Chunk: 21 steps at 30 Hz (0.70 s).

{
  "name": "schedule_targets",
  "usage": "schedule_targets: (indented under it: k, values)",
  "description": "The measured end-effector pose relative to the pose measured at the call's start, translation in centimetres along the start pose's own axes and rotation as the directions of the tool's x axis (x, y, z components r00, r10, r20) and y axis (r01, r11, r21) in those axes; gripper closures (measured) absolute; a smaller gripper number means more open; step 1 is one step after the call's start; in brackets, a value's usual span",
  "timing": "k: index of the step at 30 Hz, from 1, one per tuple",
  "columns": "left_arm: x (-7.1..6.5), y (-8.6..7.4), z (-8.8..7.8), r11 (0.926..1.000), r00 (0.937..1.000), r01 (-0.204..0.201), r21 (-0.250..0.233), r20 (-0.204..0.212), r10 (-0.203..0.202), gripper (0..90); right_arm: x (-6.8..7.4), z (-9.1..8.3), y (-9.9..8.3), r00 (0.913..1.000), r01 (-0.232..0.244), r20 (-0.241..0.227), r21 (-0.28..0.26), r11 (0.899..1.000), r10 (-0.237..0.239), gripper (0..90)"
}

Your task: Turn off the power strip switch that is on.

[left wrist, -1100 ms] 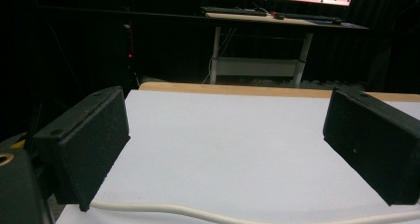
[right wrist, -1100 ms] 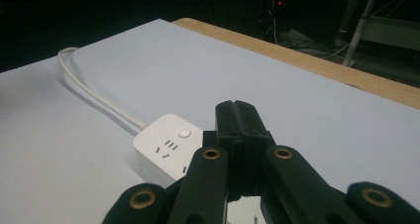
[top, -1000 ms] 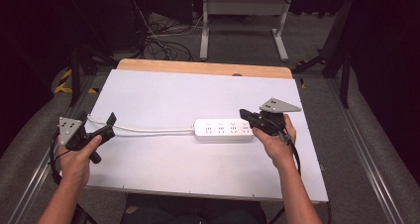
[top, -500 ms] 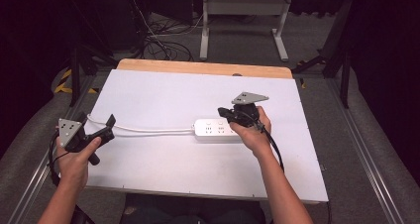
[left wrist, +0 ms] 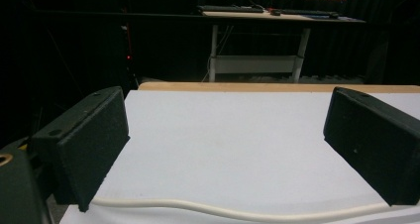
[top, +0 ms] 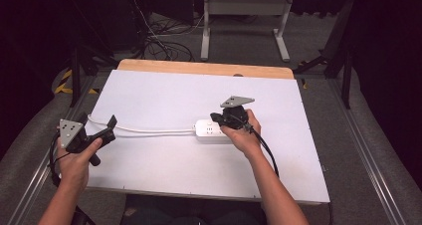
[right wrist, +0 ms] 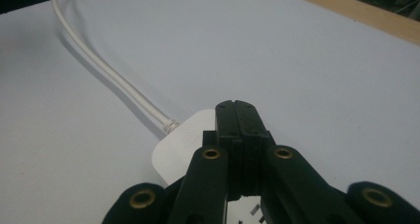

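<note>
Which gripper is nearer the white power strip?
Right. The right gripper, shut, is over the power strip; the left gripper, open, sits far along its cord.

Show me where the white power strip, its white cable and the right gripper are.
power strip (top: 208, 130): high view, top face at its left end.
cable (top: 149, 131): high view, middle of its run.
right gripper (right wrist: 236, 111): right gripper view, tips of the shut jaws.

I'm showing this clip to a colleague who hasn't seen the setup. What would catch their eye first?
The white power strip at the middle of the white table, with the right tool shut above it. Its white cord runs left toward the open left tool.
</note>
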<state>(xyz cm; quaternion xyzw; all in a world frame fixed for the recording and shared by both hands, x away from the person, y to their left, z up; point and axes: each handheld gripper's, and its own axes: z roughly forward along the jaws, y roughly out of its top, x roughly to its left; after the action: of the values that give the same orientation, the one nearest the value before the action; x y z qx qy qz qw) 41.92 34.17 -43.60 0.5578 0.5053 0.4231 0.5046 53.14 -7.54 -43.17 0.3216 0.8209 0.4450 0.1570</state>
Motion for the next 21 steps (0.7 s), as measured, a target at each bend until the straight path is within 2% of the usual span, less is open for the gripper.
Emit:
schedule_targets:
  k: [4, 9, 14, 21]
  values:
    - [0.1, -0.1, -0.5, 1.0, 0.9999, -0.01, -0.002, -0.005, 0.01, 4.2, -0.4, 1.2, -0.5, 0.9994, -0.034, -0.002, 0.02, 0.999, 0.034, 90.0]
    - [0.7, -0.1, -1.6, 0.9998, 0.9998, -0.004, -0.017, -0.021, 0.004, 4.2, -0.5, 2.2, -0.6, 0.9996, -0.03, -0.003, 0.051, 0.998, 0.03, 90.0]
    - [0.7, -0.2, -1.8, 0.9998, 0.9996, -0.005, -0.02, -0.027, 0.005, 4.2, -0.5, 3.2, -0.9, 0.9995, -0.032, 0.007, 0.077, 0.996, 0.032, 90.0]
    - [0.7, -0.2, -1.8, 0.9998, 0.9998, -0.01, -0.015, -0.02, 0.01, 4.2, -0.5, 3.9, -1.2, 0.9991, -0.04, 0.018, 0.076, 0.996, 0.038, 90.0]
